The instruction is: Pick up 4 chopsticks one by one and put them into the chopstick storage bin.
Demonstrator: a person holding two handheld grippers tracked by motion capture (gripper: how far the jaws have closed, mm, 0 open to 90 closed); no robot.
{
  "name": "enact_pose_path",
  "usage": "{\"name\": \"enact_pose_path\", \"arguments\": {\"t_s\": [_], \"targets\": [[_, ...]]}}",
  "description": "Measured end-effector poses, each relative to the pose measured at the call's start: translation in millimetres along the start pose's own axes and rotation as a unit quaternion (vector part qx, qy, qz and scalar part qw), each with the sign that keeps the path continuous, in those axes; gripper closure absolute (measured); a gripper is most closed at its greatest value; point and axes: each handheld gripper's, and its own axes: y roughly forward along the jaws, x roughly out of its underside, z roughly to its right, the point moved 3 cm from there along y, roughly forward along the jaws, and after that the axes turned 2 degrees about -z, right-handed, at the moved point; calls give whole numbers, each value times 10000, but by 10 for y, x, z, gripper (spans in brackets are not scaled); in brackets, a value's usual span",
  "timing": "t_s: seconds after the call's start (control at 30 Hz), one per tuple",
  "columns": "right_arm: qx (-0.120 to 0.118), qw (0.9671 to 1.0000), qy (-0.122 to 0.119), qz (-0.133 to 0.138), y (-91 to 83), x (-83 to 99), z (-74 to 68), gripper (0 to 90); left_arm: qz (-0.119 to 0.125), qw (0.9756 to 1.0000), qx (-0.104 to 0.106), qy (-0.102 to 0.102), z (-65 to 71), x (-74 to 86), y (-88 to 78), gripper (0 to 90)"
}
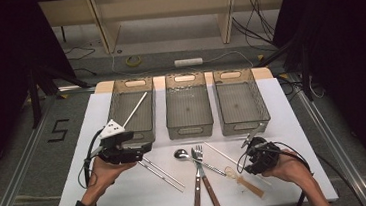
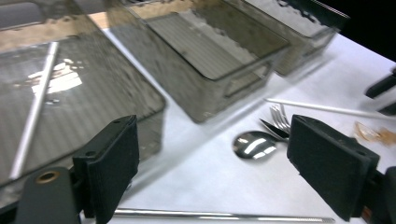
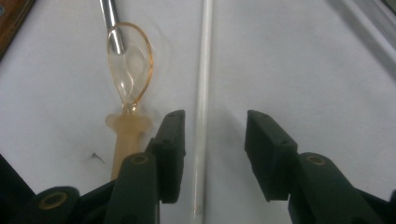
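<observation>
Now right claw point(image 3: 212, 154) straddles white chopstick point(image 3: 201, 116).

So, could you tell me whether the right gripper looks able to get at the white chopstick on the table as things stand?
Probably yes: the right gripper hangs over the white chopstick, which lies between its fingers untouched, with bare table on one side; the amber spoon lies close on the other.

Your surface point(image 1: 128, 188) is plain white. Beyond the silver spoon point(image 1: 181, 154), you have three smoky grey see-through bins point(image 1: 186, 104) with ribbed floors; the one left of the spoon holds a white stick point(image 1: 135, 108). Right of the spoon lie two forks with brown wooden handles point(image 1: 203, 184), a pale amber, clear-bowled scoop point(image 3: 129, 70) and another white stick point(image 3: 202, 93). Both pairs of jaws are matte black.
</observation>
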Motion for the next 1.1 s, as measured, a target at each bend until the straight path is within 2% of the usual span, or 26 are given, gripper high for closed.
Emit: {"name": "enact_pose_path", "arguments": {"t_s": [0.1, 0.2, 0.6, 0.77, 1.1], "targets": [[-1, 10000, -19, -76, 17, 10, 0, 629, 54, 9999, 55, 99, 86, 52, -6, 160], [-23, 9999, -31, -131, 31, 14, -1, 661, 76, 9998, 11, 197, 117, 102, -24, 159], [-116, 9995, -53, -294, 81, 8, -42, 737, 232, 9995, -2, 199, 230, 255, -87, 157], [-125, 9992, -33, -382, 112, 13, -45, 771, 169, 9994, 31, 284, 311, 302, -75, 156], [-47, 9991, -46, -416, 128, 7, -55, 823, 169, 9994, 49, 286, 311, 315, -78, 157]]}}
